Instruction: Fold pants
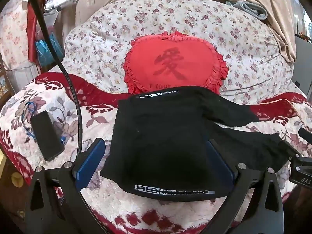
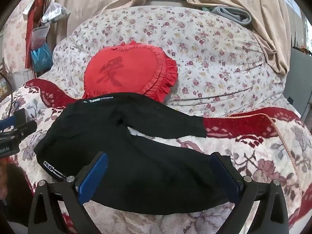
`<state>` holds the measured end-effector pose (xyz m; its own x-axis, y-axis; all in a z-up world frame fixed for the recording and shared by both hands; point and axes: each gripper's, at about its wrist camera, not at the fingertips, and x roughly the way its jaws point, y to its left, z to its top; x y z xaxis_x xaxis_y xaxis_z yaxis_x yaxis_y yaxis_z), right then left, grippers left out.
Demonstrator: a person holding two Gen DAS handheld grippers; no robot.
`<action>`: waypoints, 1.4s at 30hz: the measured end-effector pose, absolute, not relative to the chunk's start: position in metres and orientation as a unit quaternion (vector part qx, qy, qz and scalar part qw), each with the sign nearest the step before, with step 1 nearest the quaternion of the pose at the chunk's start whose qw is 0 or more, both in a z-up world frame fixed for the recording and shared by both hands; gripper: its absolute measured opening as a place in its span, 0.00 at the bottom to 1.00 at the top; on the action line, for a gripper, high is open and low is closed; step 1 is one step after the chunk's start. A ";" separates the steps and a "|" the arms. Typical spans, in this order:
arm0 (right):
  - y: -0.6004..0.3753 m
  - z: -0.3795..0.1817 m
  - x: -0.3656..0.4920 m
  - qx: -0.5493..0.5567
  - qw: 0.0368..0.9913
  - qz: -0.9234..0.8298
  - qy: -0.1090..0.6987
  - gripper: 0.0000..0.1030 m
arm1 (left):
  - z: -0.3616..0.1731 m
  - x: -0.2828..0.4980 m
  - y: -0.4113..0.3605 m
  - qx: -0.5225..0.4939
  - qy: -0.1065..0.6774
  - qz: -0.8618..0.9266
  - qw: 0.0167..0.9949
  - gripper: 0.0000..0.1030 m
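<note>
Black pants (image 1: 161, 142) lie on the red-and-white floral blanket, folded in half, with a white-lettered waistband at the near edge and another at the far edge. Two leg ends (image 1: 243, 117) trail off to the right. My left gripper (image 1: 156, 152) is open, its blue fingers (image 1: 93, 156) standing either side of the waistband end. In the right wrist view the pants (image 2: 120, 136) spread across the middle. My right gripper (image 2: 159, 167) is open, its fingers (image 2: 95, 173) straddling the near leg part of the cloth.
A red heart-shaped cushion (image 1: 175, 66) lies just behind the pants against a floral quilt (image 1: 234, 39). A black phone (image 1: 46, 134) with a blue cord lies on the blanket at left. A black cable (image 1: 74, 97) arcs over it. Curtains hang behind.
</note>
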<state>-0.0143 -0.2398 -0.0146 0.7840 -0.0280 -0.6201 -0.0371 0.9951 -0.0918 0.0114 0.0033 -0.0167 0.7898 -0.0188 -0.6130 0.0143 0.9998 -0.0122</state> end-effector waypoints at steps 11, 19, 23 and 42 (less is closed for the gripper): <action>-0.248 -0.023 -0.012 -0.033 0.940 0.007 0.340 1.00 | -0.017 0.015 0.003 -0.003 0.335 -0.020 0.942 0.99; -0.254 -0.028 -0.011 -0.029 0.937 0.008 0.347 1.00 | -0.021 0.020 0.006 -0.003 0.343 -0.012 0.939 0.99; -0.257 -0.031 -0.009 -0.028 0.936 0.010 0.351 0.99 | -0.022 0.021 0.014 -0.009 0.342 0.003 0.940 0.99; -0.280 -0.045 0.000 -0.016 0.929 -0.008 0.370 0.96 | -0.040 0.031 0.038 -0.007 0.369 0.025 0.929 0.99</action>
